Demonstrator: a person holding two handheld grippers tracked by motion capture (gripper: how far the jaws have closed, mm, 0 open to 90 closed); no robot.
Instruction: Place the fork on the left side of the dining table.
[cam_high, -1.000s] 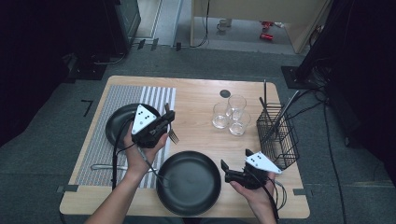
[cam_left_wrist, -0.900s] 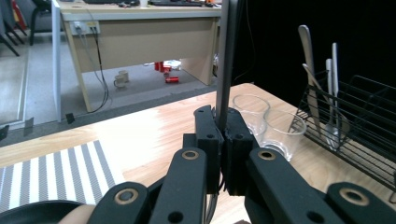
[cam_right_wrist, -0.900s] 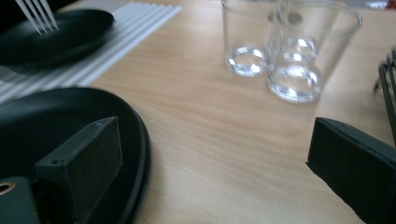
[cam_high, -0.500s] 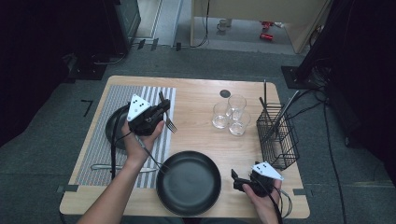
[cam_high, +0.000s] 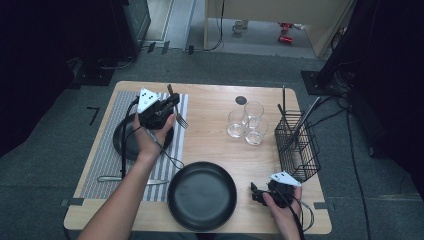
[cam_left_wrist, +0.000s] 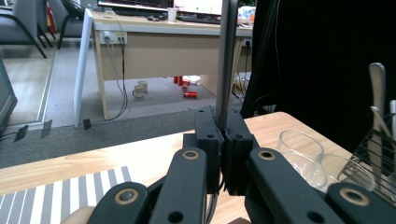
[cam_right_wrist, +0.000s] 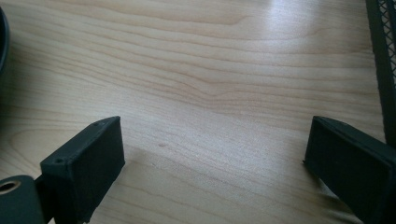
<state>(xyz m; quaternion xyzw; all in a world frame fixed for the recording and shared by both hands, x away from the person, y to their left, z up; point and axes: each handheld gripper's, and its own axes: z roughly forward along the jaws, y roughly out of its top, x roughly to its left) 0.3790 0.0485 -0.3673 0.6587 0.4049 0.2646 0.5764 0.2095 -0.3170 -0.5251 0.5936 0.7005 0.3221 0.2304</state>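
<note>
My left gripper (cam_high: 171, 103) is shut on a metal fork (cam_high: 178, 113), above the striped placemat (cam_high: 100, 155) and the small black plate (cam_high: 123, 141). In the left gripper view the fork's handle (cam_left_wrist: 227, 65) rises straight up from between the closed jaws of the left gripper (cam_left_wrist: 223, 140). My right gripper (cam_high: 256, 194) rests low at the table's front right, just right of the large black plate (cam_high: 201, 196). Its jaws stand wide open in the right gripper view, with bare wood between them around the right gripper (cam_right_wrist: 215, 154).
Three clear glasses (cam_high: 246, 123) stand right of centre, also seen as glasses (cam_left_wrist: 303, 154) ahead of the left gripper. A black wire basket (cam_high: 298, 145) with upright utensils sits at the right edge. A piece of cutlery (cam_high: 109, 178) lies on the placemat's near end.
The left hand has carried the fork away from the person, toward the placemat's far end. The right hand has sunk to the table near the front edge.
</note>
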